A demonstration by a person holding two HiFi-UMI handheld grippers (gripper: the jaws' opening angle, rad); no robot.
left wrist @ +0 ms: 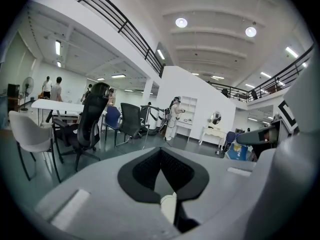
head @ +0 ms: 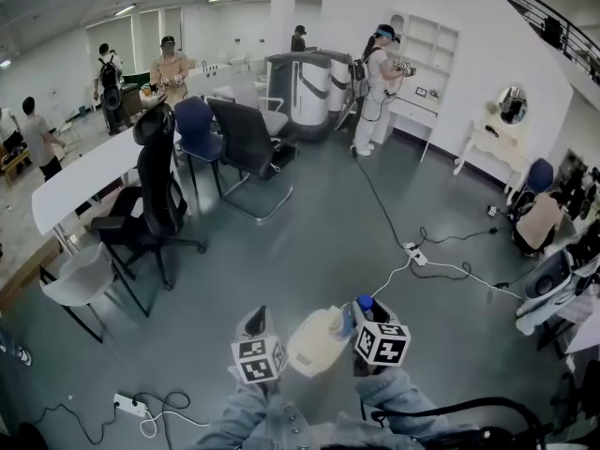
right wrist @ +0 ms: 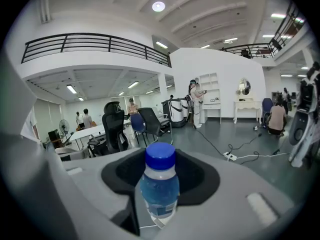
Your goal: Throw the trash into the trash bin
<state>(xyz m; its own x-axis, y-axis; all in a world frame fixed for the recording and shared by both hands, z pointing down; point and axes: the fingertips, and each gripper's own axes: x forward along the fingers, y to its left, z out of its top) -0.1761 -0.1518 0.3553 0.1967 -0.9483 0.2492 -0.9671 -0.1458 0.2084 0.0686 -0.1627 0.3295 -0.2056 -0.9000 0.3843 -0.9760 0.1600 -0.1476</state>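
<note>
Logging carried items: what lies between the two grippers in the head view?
Head view: a pale plastic jug lies between the left gripper, shut on a small pale thing, and the right gripper, shut on a blue-capped bottle.

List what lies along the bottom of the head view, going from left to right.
power strip on the floor → left gripper → pale container → right gripper, with a blue-capped bottle between its jaws
</note>
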